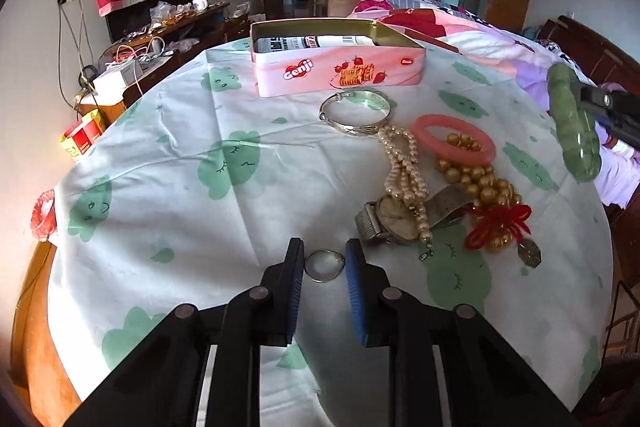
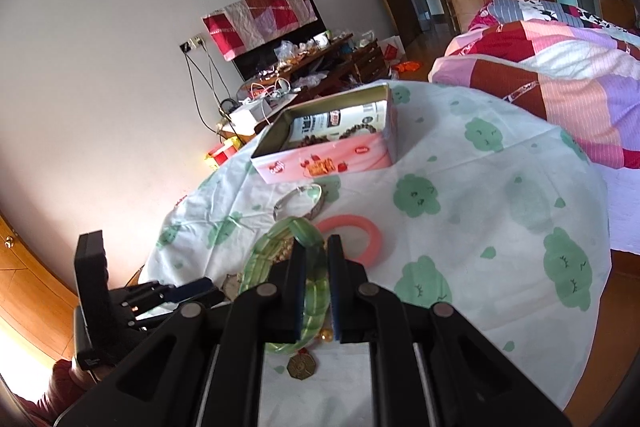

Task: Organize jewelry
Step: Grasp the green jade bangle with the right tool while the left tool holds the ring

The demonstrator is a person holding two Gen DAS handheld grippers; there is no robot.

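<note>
My left gripper is low over the tablecloth with a silver ring between its fingertips; the jaws stand apart around it, not closed. My right gripper is shut on a green jade bangle, held above the table; the bangle also shows at the right of the left wrist view. On the cloth lie a silver bangle, a pink bangle, a pearl strand, gold beads with a red tassel and a watch. An open pink Genji tin stands behind them.
The round table wears a white cloth with green prints. A quilted bed lies to the right. A cluttered dark cabinet stands against the far wall. The tin holds dark beads.
</note>
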